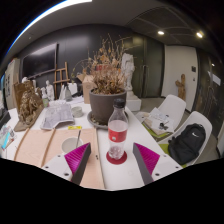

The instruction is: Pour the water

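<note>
A clear plastic bottle (118, 132) with a red cap and a red label is standing upright on the pale wooden counter (100, 170), and it is serving here as the landmark for everything else. It is sitting just ahead of the gripper (113, 164), in line with the gap between the two fingers, whose magenta pads (80, 161) are showing on the inner faces (one at each side of the bottle's base). The jaws are standing released, wide apart, with clear counter showing between each pad and the bottle, so nothing is being grasped. To the left of the bottle and a little nearer the fingers, a small pale cup (69, 145) is resting on the counter. Directly behind the bottle a grey pot (106, 104) is holding a spray of dried branches (104, 66) that is rising well above the bottle's cap. Further left of the bottle, a crumpled white bag (58, 115) is lying on the counter, with more small items beyond it that are too small to tell. To the right of the bottle, white chairs (170, 112) are standing beside the counter, and a black bag (186, 143) is sitting on the nearest one.
</note>
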A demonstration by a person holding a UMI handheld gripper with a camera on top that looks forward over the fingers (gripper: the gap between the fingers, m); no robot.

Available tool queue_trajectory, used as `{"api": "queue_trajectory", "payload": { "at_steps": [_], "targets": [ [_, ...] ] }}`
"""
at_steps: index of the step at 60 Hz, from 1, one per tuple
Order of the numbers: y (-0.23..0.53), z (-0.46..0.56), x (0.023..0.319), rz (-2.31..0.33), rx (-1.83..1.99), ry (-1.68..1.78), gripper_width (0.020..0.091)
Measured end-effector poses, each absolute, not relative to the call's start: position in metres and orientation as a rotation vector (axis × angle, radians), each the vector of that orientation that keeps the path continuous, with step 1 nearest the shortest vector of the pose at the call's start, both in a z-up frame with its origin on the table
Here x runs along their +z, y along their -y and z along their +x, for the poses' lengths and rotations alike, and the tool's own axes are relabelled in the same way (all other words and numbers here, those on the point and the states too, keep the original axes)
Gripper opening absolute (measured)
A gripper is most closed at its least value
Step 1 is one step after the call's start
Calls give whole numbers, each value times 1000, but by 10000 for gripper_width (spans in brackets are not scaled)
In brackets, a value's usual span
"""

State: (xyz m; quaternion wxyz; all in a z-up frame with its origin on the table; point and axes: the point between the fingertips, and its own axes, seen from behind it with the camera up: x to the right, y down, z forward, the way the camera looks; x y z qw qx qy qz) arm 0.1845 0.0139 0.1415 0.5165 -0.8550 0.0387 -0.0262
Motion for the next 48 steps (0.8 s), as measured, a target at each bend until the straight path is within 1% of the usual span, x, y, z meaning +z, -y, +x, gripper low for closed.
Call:
{"api": "queue_trajectory", "payload": {
  "at_steps": [11, 19, 31, 48],
  "targets": [
    [71, 142, 191, -2066, -104, -103, 858],
    [124, 114, 219, -2053, -152, -93, 858],
    [179, 77, 237, -2050, -182, -69, 856],
    [203, 63, 238, -2054, -229, -64, 854]
  ]
}}
